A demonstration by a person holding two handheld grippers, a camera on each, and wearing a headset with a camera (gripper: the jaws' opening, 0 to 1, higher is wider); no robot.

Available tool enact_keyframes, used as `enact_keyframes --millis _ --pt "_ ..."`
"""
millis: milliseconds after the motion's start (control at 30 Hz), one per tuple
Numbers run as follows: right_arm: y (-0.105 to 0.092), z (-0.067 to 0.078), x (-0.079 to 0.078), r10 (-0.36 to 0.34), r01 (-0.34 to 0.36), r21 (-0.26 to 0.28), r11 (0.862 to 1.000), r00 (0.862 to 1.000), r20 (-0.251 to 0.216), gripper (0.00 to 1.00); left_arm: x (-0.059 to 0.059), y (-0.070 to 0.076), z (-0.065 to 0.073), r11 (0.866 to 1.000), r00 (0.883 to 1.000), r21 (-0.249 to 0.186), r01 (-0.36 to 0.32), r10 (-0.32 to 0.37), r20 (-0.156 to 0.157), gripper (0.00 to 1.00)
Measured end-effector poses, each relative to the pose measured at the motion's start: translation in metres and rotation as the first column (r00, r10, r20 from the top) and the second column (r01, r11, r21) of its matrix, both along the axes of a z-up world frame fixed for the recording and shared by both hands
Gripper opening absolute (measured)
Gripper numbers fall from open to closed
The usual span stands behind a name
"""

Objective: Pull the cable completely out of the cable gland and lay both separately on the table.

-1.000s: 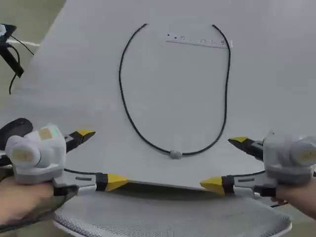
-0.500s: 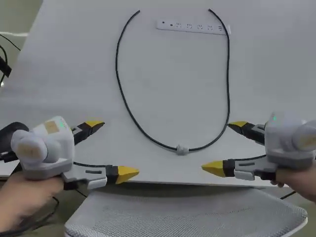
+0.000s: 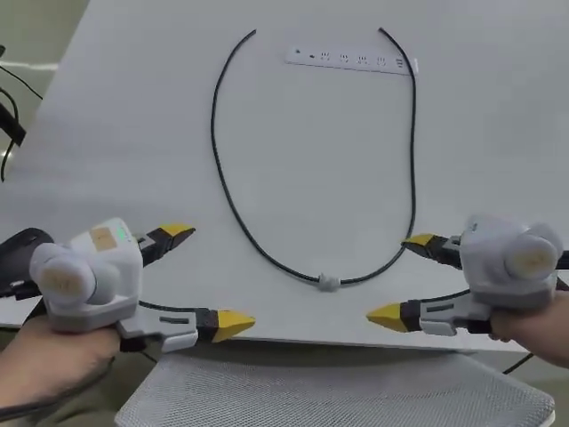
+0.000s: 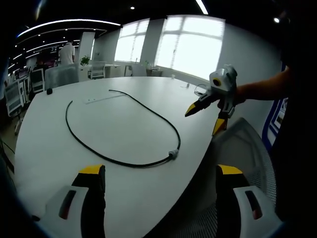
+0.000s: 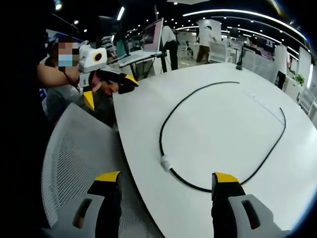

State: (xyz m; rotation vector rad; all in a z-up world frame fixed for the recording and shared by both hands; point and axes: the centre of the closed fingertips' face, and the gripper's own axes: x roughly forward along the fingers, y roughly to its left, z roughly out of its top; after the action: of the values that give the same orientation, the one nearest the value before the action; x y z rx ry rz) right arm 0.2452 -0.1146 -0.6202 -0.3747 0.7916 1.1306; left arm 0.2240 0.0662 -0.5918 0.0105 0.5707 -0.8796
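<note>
Cable gland (image 3: 328, 282) lower centre, head view; right gripper (image 3: 396, 277) nearer than left gripper (image 3: 213, 276); cable (image 3: 215, 142) runs up-frame both sides (all fingers (image 3: 222, 319) wide open, empty).

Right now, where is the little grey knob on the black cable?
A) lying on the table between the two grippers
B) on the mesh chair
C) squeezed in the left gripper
A: the cable gland sits on the cable at its near bend on the table, with the open left gripper and right gripper either side, not touching it.
</note>
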Motion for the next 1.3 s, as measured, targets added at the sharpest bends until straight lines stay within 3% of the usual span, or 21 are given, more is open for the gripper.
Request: enact_keyframes --millis 267,500,567,667,867,1100,1167,1300 --pt "0.014 -0.012 0.003 0.087 -0.088 -0.064 0.994 0.996 -0.011 0.62 -0.009 0.002 -0.009 1.0 1.0 0.013 0.007 -0.007 -0.015 0.93" --pt "0.024 -0.032 0.007 0.181 -0.185 -0.138 0.973 0.983 -0.039 0.53 -0.011 0.004 -0.007 1.0 1.0 0.008 0.006 -0.006 -0.011 0.93" --pt "0.025 -0.038 0.006 0.221 -0.224 -0.174 0.959 0.974 -0.041 0.52 -0.011 0.005 -0.007 1.0 1.0 0.009 0.005 -0.005 -0.01 0.93" --pt "0.03 -0.044 0.006 0.234 -0.24 -0.183 0.954 0.971 -0.051 0.49 -0.011 0.006 -0.007 1.0 1.0 0.0 -0.004 0.004 -0.015 0.93" --pt "0.028 -0.064 0.008 0.276 -0.289 -0.251 0.924 0.957 -0.087 0.43 -0.013 0.007 -0.007 1.0 1.0 0.004 -0.002 0.002 -0.011 0.93" --pt "0.033 -0.076 0.009 0.309 -0.325 -0.262 0.909 0.946 -0.103 0.38 -0.021 0.008 -0.011 1.0 1.0 0.01 0.002 -0.002 -0.018 0.93" --pt "0.035 -0.079 0.012 0.301 -0.317 -0.246 0.916 0.948 -0.102 0.36 -0.022 0.008 -0.01 1.0 1.0 0.011 0.004 -0.003 -0.019 0.93" --pt "0.038 -0.082 0.012 0.305 -0.321 -0.234 0.918 0.947 -0.102 0.33 -0.022 0.008 -0.01 1.0 1.0 0.009 0.002 -0.002 -0.019 0.93"
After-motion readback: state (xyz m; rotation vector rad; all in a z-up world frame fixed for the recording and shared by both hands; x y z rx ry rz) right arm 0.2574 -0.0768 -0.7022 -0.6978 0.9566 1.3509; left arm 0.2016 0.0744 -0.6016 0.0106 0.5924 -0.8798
